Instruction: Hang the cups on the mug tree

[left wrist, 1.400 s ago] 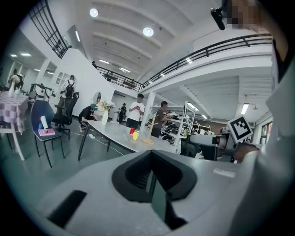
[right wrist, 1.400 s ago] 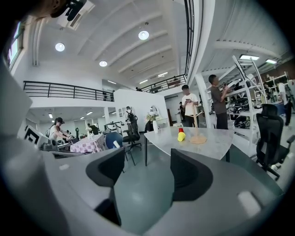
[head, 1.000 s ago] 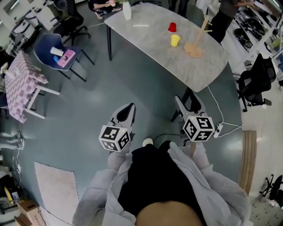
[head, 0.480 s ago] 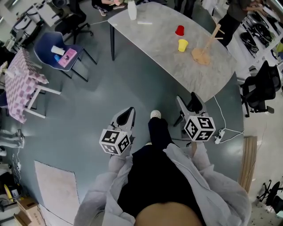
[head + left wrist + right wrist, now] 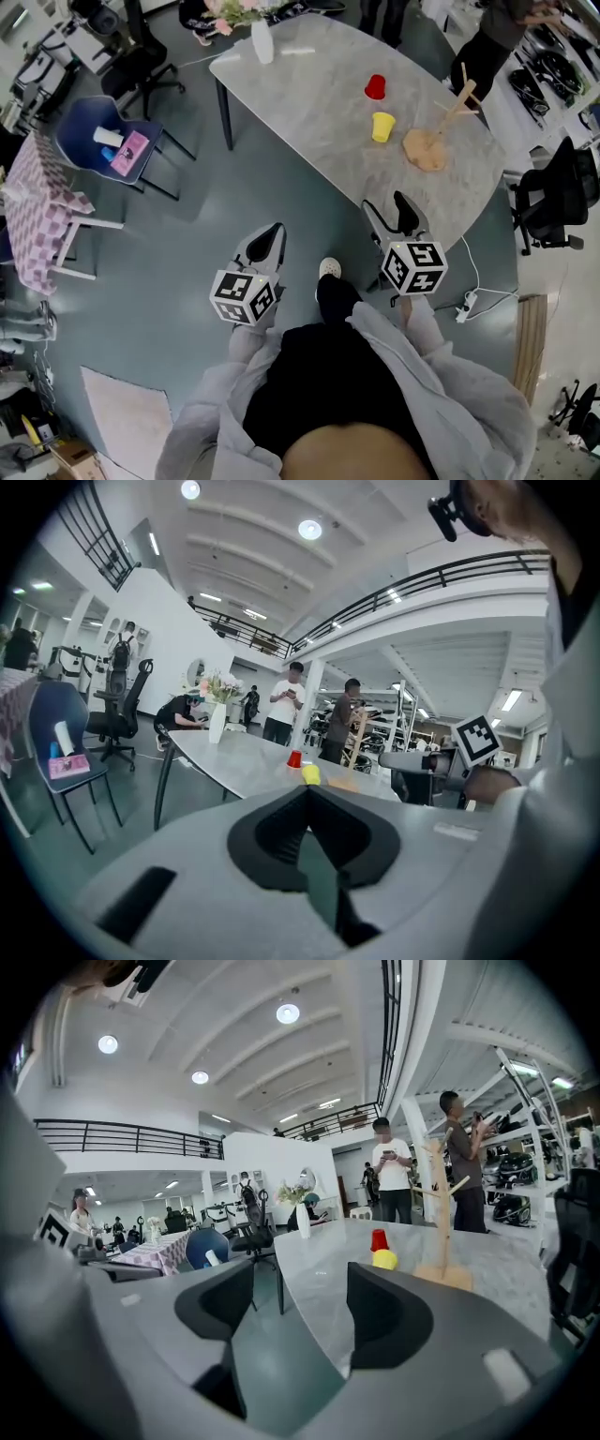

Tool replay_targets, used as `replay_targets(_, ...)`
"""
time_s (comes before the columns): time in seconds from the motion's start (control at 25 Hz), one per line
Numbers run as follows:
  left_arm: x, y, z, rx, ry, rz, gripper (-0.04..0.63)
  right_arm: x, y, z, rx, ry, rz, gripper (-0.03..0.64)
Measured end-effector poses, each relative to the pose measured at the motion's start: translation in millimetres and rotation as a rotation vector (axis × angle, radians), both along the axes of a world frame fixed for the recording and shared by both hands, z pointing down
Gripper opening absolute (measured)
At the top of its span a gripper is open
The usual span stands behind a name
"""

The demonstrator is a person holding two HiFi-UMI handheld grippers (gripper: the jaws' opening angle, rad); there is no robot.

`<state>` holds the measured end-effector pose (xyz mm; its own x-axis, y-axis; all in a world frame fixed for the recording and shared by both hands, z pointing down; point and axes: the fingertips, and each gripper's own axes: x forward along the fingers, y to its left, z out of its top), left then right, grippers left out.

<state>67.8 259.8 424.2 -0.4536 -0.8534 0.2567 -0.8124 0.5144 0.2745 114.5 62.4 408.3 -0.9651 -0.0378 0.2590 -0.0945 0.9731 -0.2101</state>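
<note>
A red cup point(image 5: 375, 86) and a yellow cup point(image 5: 382, 127) stand upside down on the grey table point(image 5: 309, 94). Beside them is the wooden mug tree point(image 5: 436, 131), its pegs bare. Both grippers are held low over the floor, well short of the table. My left gripper point(image 5: 267, 242) has its jaws together with nothing in them. My right gripper point(image 5: 392, 214) is open and empty. The right gripper view shows the red cup point(image 5: 378, 1239), the yellow cup point(image 5: 383, 1259) and the mug tree point(image 5: 439, 1213) ahead past the right gripper point(image 5: 300, 1283). The left gripper view shows both cups point(image 5: 309, 774) beyond the left gripper point(image 5: 307, 794).
A white vase with flowers point(image 5: 262, 42) stands at the table's far end. A blue chair point(image 5: 98, 131) and a checked table point(image 5: 37, 206) are at the left, a black office chair point(image 5: 553, 187) at the right. A power strip point(image 5: 466, 307) lies on the floor. People stand beyond the table.
The person has stepped towards the table, so it lies nearer to both grippers. The jaws of both grippers stand as before.
</note>
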Motion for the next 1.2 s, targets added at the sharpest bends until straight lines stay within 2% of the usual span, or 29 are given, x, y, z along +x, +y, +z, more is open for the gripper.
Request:
replay_targets(0.44,-115,-97,-7,-0.007,-0.021,0.043,-0.002,-110,-91,-4,0.007,-0.003,0.024,0.319)
replay_targets(0.64,-140,-129,-1,-0.017,-0.03,0.076,-0.002,-139,-114,4,0.0,-0.003,0.034,0.319)
replay_targets(0.84,-154,-149,6,-0.023,0.008,0.104,-0.002,-153,-128,12,-0.019,0.013,0.064,0.319)
replay_targets(1.08,-190,-186,19,-0.052,0.034,0.214,-0.002,-174,-152,29,-0.033,0.034,0.168,0.319)
replay_targets(1.2,-214,-212,25,-0.064,0.046,0.288,-0.002,-183,-169,49,-0.044,0.079,0.234,0.319)
